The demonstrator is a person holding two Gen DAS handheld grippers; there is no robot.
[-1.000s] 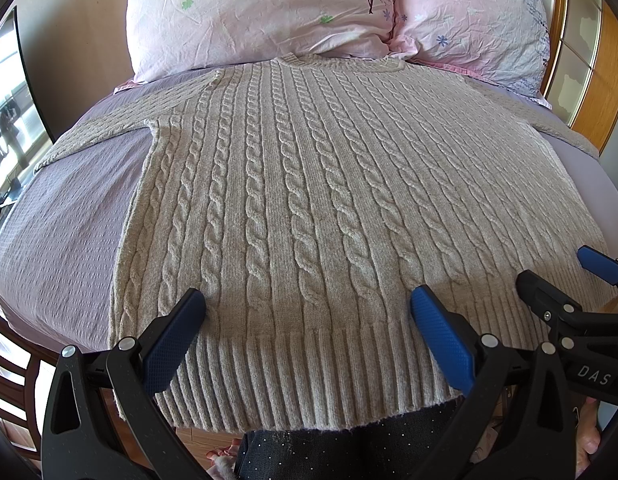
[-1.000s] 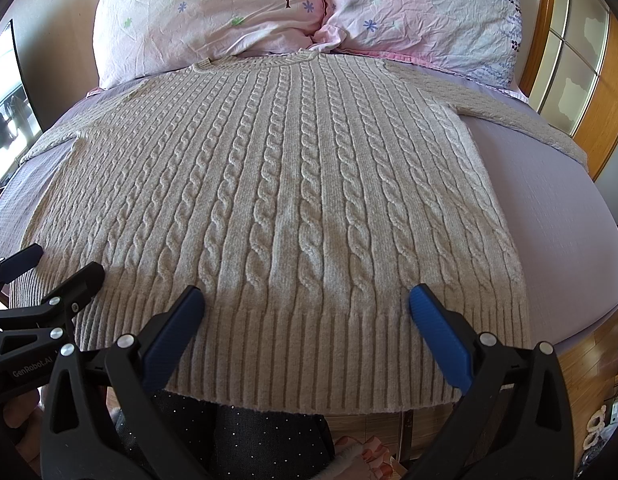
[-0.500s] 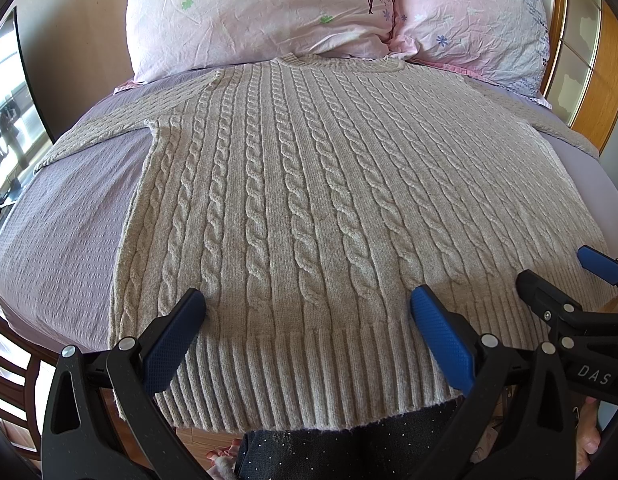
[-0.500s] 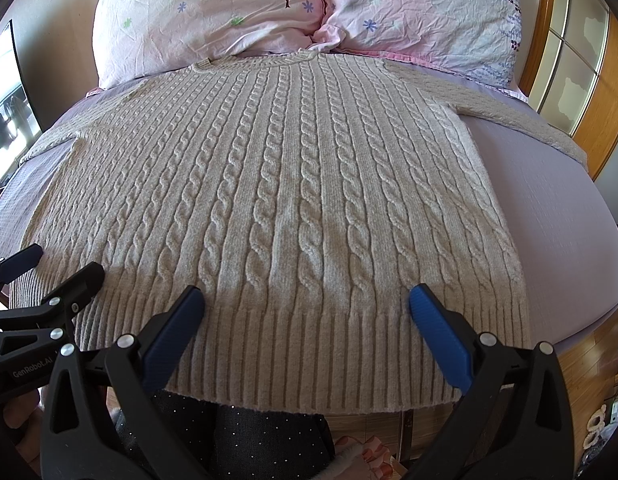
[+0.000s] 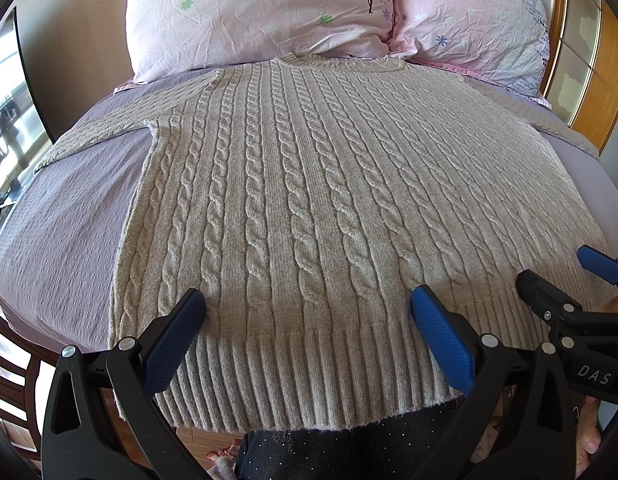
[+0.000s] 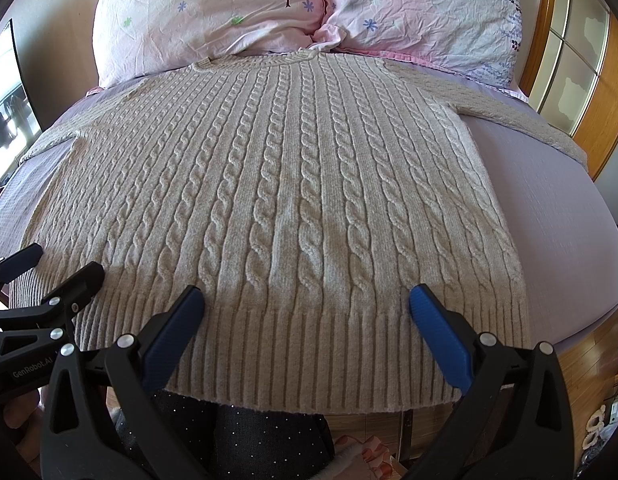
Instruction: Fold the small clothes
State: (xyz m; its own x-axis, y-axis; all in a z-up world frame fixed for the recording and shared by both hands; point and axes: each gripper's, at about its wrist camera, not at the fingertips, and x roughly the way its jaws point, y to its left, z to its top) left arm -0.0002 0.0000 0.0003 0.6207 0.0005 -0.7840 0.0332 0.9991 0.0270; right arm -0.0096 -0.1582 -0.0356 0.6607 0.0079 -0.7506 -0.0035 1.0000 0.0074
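Note:
A beige cable-knit sweater (image 5: 309, 200) lies flat and face up on the bed, collar toward the pillows, sleeves spread to both sides, ribbed hem hanging over the near edge. It also fills the right wrist view (image 6: 293, 200). My left gripper (image 5: 307, 300) is open and empty, hovering over the hem's left half. My right gripper (image 6: 307, 300) is open and empty over the hem's right half. The right gripper shows at the right edge of the left wrist view (image 5: 561, 276); the left gripper shows at the left edge of the right wrist view (image 6: 57, 268).
The lilac bedsheet (image 5: 61, 220) shows on both sides of the sweater. Two pink floral pillows (image 5: 261, 12) (image 6: 421, 12) lie at the head. A wooden headboard (image 6: 597, 92) stands at the right. The person's dark trousers (image 6: 261, 440) are below the hem.

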